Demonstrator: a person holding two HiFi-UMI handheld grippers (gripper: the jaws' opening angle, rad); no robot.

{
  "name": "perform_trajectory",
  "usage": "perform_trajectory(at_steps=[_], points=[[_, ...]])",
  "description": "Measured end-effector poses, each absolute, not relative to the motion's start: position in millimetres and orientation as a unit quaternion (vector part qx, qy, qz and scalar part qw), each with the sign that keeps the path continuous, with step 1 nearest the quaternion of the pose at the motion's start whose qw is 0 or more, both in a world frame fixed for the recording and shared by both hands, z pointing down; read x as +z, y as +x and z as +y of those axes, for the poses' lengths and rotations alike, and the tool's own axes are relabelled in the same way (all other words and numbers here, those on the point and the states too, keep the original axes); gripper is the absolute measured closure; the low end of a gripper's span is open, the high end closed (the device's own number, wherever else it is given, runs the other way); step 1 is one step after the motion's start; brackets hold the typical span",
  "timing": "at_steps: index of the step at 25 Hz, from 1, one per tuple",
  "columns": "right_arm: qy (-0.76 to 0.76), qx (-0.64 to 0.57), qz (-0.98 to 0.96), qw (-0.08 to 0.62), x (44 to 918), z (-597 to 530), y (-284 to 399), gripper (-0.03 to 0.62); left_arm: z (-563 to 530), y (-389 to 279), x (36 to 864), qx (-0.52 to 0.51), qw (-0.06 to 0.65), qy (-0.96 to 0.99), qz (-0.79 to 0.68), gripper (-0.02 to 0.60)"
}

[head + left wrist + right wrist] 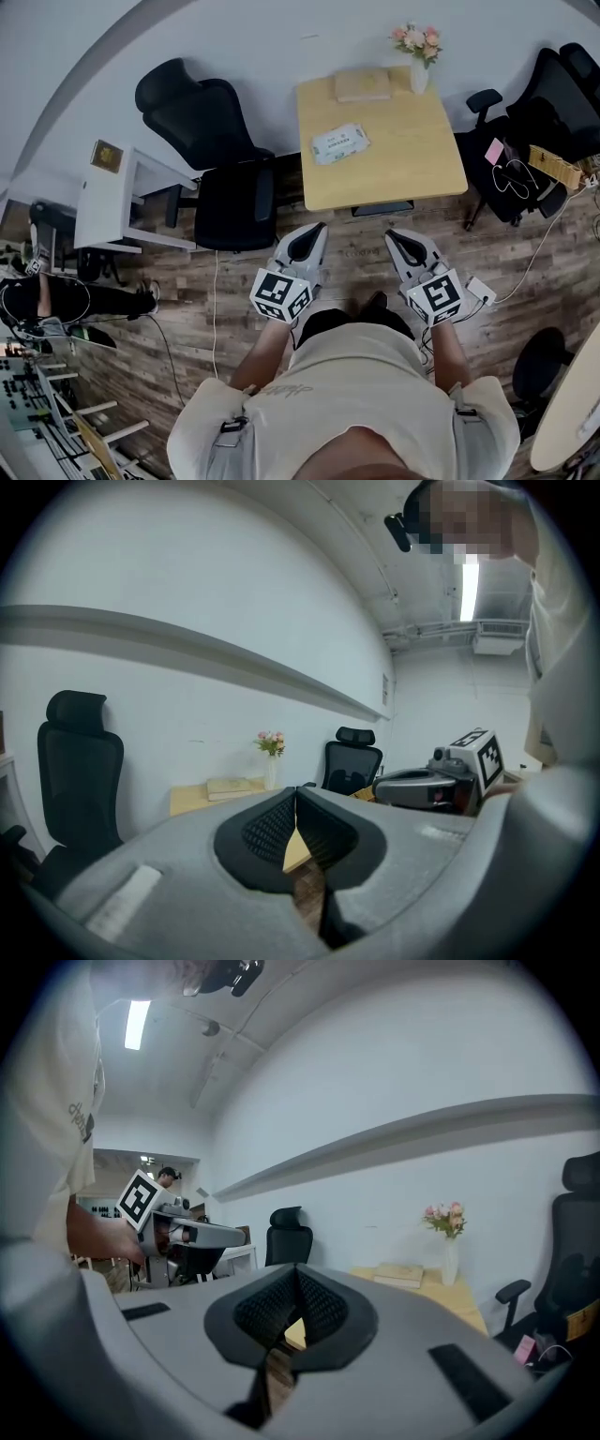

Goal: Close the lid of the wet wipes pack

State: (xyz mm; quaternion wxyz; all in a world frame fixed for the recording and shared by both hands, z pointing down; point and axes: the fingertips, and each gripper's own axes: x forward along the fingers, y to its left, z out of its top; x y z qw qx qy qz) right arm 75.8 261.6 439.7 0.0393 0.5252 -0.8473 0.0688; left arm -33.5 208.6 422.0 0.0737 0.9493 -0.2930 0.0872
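The wet wipes pack (pixel 340 143), white with green print, lies flat on the left half of a small wooden table (pixel 412 169) ahead of me. Both grippers hang over the wooden floor, well short of the table's front edge. My left gripper (pixel 314 231) and my right gripper (pixel 394 235) are both shut, with nothing between the jaws. In the left gripper view the jaws (pixel 296 799) meet at their tips, and the right gripper view shows the same (pixel 297 1274). The pack does not show in either gripper view.
A book (pixel 362 84) and a vase of flowers (pixel 418 56) stand at the table's far edge. A black office chair (pixel 220 155) is left of the table, another chair (pixel 553 112) right of it, with cables on the floor. A white side table (pixel 108 202) stands farther left.
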Motion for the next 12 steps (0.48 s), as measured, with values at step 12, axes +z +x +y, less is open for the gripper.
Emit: perform_trajectory(at_steps=[12], points=[[0.513, 0.082, -0.852, 0.061, 457.5, 191.3, 76.2, 0.591, 134.5, -28.5, 442.1, 0.085, 0.097, 0.947, -0.295, 0.563]])
